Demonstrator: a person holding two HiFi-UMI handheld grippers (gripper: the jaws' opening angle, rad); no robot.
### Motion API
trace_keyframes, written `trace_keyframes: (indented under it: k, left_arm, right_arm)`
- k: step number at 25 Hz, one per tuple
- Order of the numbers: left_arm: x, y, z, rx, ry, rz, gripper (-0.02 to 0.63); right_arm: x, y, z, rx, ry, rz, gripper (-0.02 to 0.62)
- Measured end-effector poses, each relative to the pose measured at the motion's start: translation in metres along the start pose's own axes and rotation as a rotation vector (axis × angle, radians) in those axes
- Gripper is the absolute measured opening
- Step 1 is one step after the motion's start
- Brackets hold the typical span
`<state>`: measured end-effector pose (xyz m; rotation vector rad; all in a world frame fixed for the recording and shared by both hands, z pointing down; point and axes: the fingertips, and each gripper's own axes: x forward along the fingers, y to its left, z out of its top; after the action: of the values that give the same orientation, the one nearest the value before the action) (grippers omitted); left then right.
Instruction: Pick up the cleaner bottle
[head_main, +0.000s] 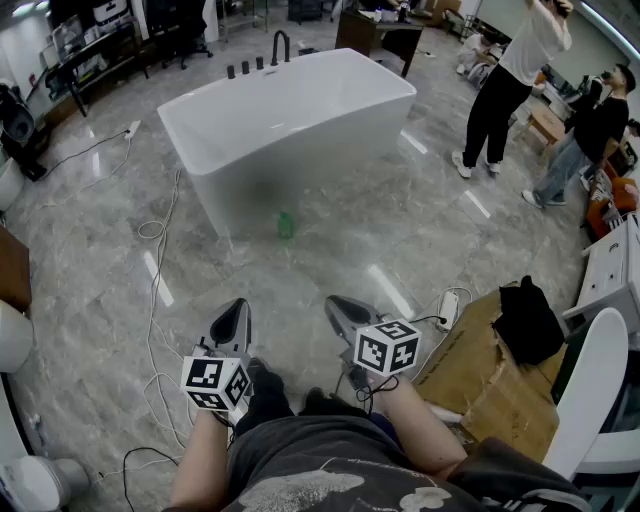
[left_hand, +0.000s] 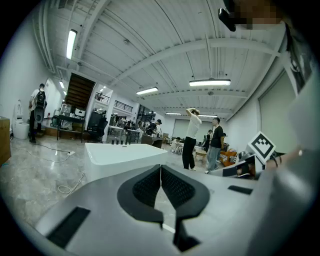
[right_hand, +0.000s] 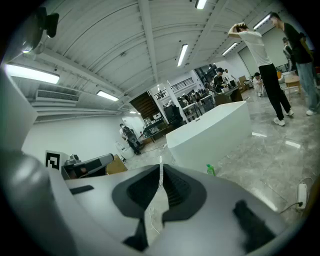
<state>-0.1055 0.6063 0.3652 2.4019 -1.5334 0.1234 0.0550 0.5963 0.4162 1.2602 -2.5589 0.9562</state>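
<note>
Bare floor (head_main: 330, 265) runs ahead to the bathtub (head_main: 290, 130); cables (head_main: 152, 300) trail at left.

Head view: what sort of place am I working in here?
Probably an open workshop or test hall, not a real bathroom: a freestanding bathtub stands alone on a wide tiled floor, loose cables trail across it, and a cardboard box and work desks sit around the edges.

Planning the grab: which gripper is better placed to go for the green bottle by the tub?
Right, narrowly. The bottle stands midway ahead of both, but the right gripper has it in its view, just beside its shut jaws; the left gripper doesn't.
</note>
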Motion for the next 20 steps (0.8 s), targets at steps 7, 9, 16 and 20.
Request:
trace_keyframes:
  k: [7,9,16,20]
  left_arm:
    - [0.0022,-0.0045,-0.0003,-0.003,-0.002,-0.001,0.015]
    - [0.0032,-0.003,0.0007,-0.004,-0.001,-0.002,0.015]
    - [0.0062,-0.0014,0.0037,-0.004,0.0,0.0,0.015]
    - [0.0098,0.0015,0.0064,-0.004,0.0,0.009,0.015]
  right_arm:
    - [-0.0049,-0.007,0.003,-0.003,-0.003,-0.004,0.038]
    - [-0.0038,-0.0073,0.0039,-0.002,-0.003,-0.006,0.038]
    - [-0.0023,-0.0085,0.0045,-0.021,0.002,-0.018,0.037]
    - [-0.0015,-0.0092,0.0097,-0.02,-0.025,-0.009,0.038]
